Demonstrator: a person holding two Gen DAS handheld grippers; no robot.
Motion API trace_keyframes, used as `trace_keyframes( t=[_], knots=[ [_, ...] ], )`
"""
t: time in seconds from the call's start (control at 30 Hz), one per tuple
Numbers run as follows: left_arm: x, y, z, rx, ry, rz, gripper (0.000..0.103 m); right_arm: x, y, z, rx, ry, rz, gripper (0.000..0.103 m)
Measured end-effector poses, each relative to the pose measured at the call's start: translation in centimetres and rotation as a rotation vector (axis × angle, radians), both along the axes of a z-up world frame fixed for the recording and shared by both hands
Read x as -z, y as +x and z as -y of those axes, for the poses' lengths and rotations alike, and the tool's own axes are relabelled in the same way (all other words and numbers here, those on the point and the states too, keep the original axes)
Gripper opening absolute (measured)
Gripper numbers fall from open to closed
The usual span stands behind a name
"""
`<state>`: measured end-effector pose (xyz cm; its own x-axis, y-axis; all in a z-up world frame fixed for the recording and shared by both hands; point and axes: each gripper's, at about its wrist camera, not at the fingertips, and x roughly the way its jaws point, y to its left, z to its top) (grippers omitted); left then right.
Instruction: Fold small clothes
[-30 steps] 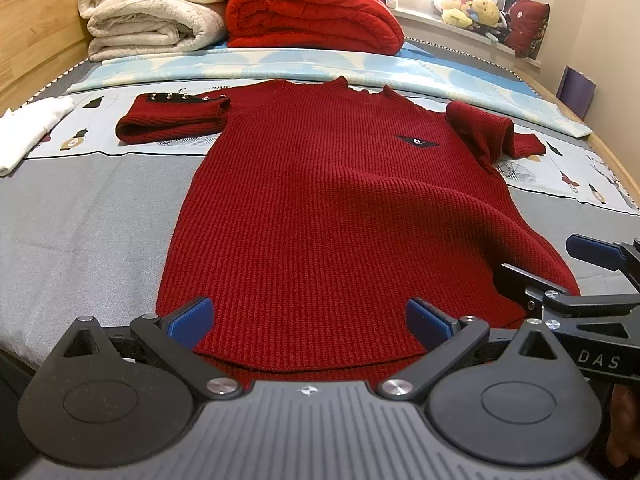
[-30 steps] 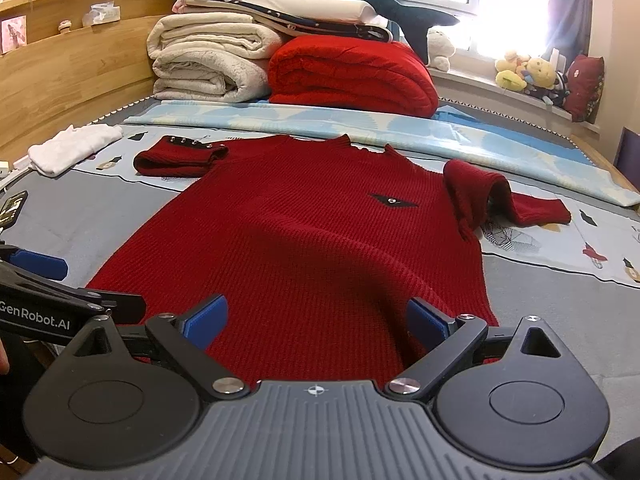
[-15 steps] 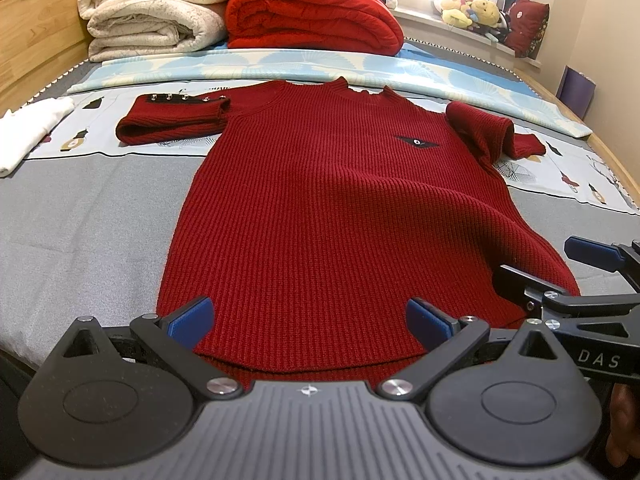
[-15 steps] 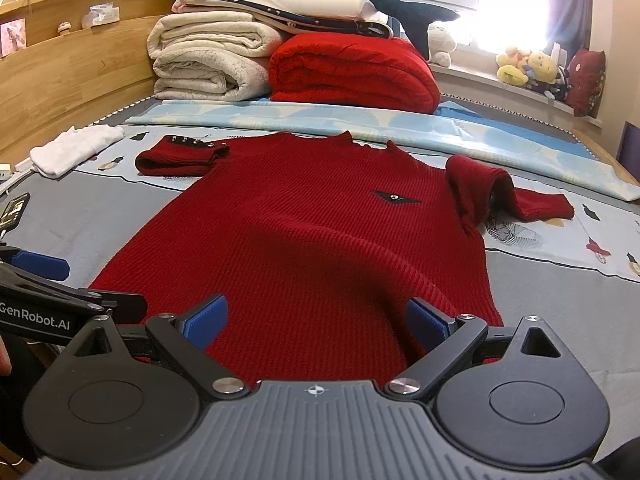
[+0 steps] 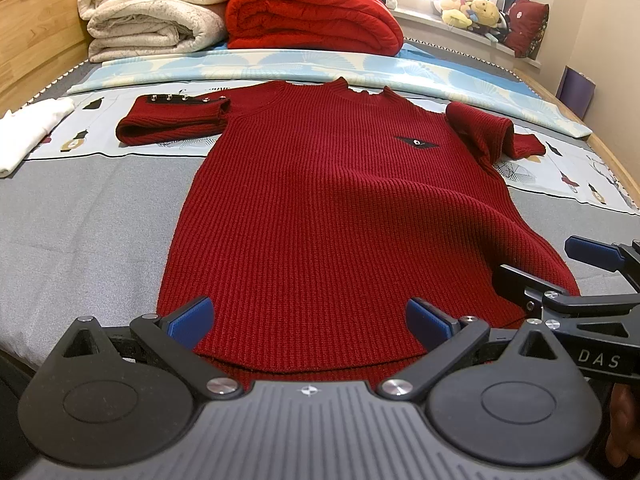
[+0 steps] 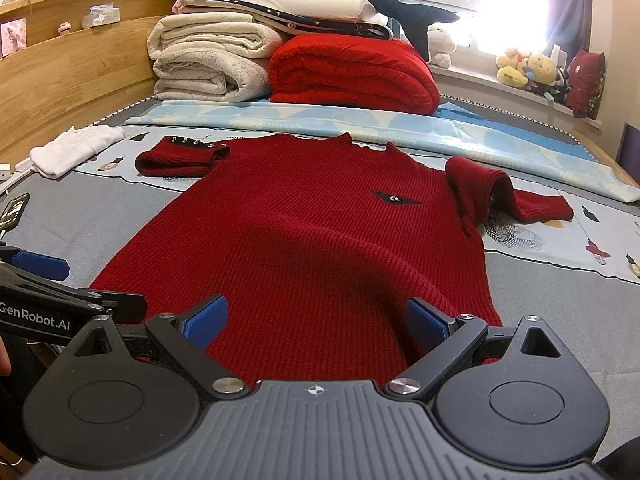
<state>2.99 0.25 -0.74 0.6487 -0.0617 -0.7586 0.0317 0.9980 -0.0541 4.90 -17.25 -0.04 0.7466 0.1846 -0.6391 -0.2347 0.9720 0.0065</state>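
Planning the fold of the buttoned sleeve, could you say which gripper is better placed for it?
Probably left: the left gripper, open at the sweater hem, is on the buttoned sleeve side; right gripper is farther.

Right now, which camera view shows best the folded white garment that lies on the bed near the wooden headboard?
The right wrist view: the folded white garment shows whole there, lying apart from the red sweater. In the left wrist view the same garment is cut off by the picture's left edge, so only part of it shows.
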Motion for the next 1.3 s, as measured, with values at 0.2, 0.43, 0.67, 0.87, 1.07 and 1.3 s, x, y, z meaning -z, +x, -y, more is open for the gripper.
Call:
trace_keyframes(
  t=[0.2, 0.43, 0.67, 0.87, 1.07, 1.3],
  knots=[
    [0.0, 0.0, 0.0, 0.0, 0.0, 0.0, 0.102, 0.0, 0.0, 0.0, 0.0, -0.001, 0.0, 0.096],
    [0.0, 0.0, 0.0, 0.0, 0.0, 0.0, 0.102, 0.0, 0.0, 0.0, 0.0, -0.001, 0.0, 0.096],
    [0.0, -0.1, 0.0, 0.002, 0.001, 0.005, 0.102, 0.0, -0.1, 0.0, -0.002, -0.002, 0.0, 0.096],
    [-2.3, 0.2, -1.0, 0.004, 0.035, 0.125, 0.102, -2.7, 1.9, 3.4, 0.047, 0.016, 0.084, 0.096],
    [-4.2, 3.6, -2.5, 0.151, 0.117, 0.212, 0.072, -4.7, 6.5, 10.0, 0.096, -0.049, 0.147, 0.097],
    [-0.4, 7.2, -4.7, 0.116, 0.108, 0.069, 0.054, -0.6, 9.2, 14.6, 0.179, -0.029, 0.012, 0.094]
  ],
)
